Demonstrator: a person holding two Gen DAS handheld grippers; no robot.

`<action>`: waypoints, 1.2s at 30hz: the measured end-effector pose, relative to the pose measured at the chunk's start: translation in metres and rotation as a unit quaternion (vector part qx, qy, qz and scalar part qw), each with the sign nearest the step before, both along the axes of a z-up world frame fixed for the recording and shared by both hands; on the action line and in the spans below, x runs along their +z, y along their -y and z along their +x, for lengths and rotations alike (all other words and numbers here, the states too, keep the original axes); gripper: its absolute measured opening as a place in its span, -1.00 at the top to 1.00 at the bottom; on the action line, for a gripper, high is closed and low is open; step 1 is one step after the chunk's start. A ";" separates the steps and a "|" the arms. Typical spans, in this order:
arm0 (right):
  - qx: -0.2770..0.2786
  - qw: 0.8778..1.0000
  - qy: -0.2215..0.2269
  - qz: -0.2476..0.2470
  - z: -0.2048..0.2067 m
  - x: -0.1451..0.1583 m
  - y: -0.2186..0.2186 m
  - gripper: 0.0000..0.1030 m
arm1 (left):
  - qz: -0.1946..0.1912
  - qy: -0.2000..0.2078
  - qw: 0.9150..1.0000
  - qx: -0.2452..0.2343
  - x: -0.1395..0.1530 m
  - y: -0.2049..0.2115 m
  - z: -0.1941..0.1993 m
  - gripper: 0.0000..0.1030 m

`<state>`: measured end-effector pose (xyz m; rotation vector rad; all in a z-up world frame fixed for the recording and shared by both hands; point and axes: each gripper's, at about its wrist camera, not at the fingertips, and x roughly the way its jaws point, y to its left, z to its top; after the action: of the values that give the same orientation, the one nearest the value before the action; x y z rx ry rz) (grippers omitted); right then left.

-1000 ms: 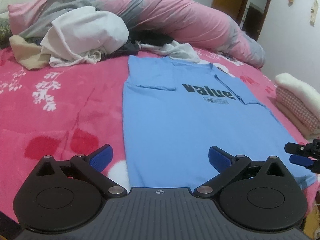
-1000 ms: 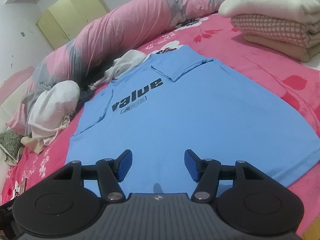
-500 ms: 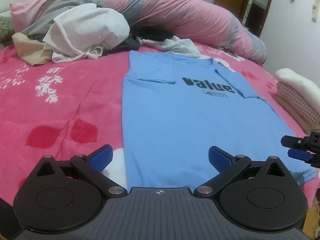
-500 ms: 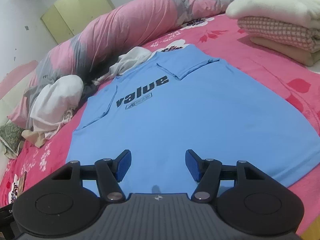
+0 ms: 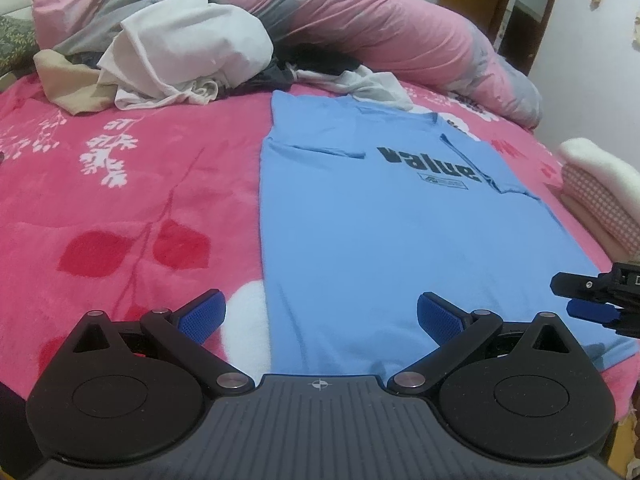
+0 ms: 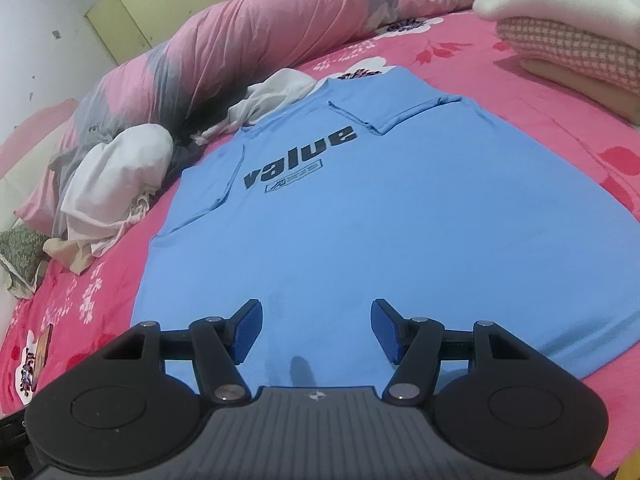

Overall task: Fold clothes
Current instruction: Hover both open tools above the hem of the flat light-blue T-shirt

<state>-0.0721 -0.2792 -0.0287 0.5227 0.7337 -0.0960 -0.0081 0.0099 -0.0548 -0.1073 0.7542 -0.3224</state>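
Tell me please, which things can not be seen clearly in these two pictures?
- Blue T-shirt hem: hidden behind the gripper body in both wrist views.
- Small print under "value": too small to read in either view.
- Right gripper: cut off by the left view's right edge.
- Dark clothes behind the white garment: shadowed, kind unclear.
- Folded stack: cut off at the right edge.

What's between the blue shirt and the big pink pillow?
A crumpled white garment lies between the blue shirt and the pink pillow, clearest in the right wrist view.
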 end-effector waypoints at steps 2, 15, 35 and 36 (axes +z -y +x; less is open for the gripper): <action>0.003 1.000 -0.002 -0.001 0.002 0.000 -0.003 -0.23 | -0.003 0.001 1.000 -0.004 -0.001 -0.001 -0.001 -1.00; 0.002 1.000 -0.012 -0.002 0.008 -0.003 -0.006 -0.25 | -0.029 -0.001 0.999 -0.035 -0.011 -0.003 -0.011 -1.00; 0.004 1.000 0.014 -0.005 0.002 0.006 -0.007 -0.38 | -0.060 -0.007 0.996 -0.071 -0.025 -0.024 -0.040 -1.00; 0.001 1.000 0.015 -0.005 0.000 0.005 -0.005 -0.38 | -0.065 -0.008 0.995 -0.078 -0.026 -0.025 -0.045 -1.00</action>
<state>-0.0725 -0.2745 -0.0235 0.5133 0.7044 -0.0900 -0.0536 0.0353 -0.0811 -0.1738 0.7584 -0.5189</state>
